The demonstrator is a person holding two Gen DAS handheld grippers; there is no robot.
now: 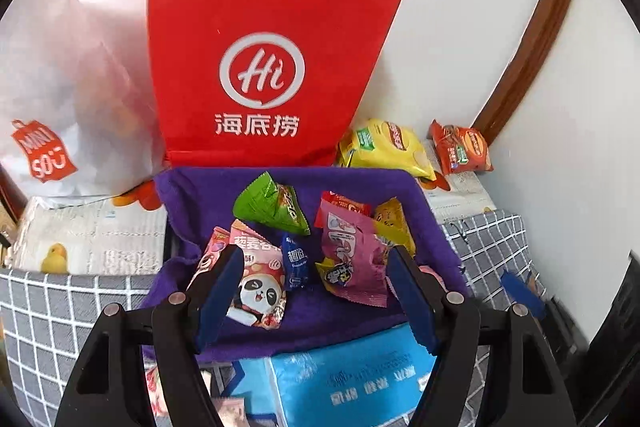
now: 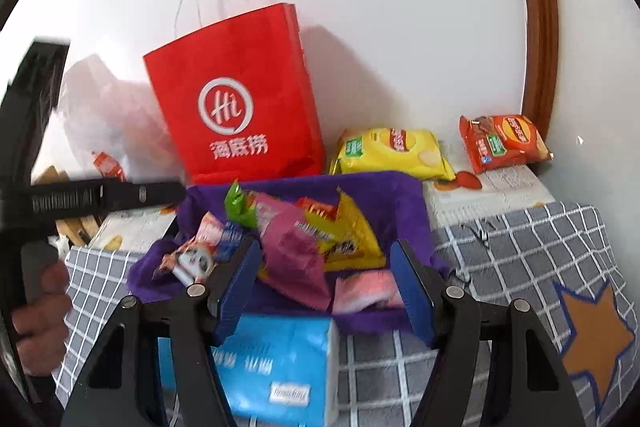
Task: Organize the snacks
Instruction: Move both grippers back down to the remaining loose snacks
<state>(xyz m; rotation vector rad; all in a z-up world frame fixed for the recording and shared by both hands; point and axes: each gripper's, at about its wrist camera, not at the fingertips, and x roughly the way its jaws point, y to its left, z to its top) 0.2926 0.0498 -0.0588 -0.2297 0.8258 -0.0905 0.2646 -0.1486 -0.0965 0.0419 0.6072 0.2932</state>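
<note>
Purple fabric-lined basket point(image 1: 288, 183) on the checked-cloth worktop point(image 1: 60, 307), holding mixed snack packets point(image 1: 352, 255); your left tool point(image 1: 316, 291) and right tool point(image 2: 324, 283) both agape, empty, above it; descend squarely on one packet; avoid snagging neighbours.

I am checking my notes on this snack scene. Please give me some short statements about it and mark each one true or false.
1. The red paper bag stands behind the purple basket. True.
2. The yellow chip bag lies inside the basket. False: it lies outside, behind it.
3. The left gripper holds a snack. False: its jaws are open and empty.
4. A blue tissue pack lies in front of the basket. True.
</note>
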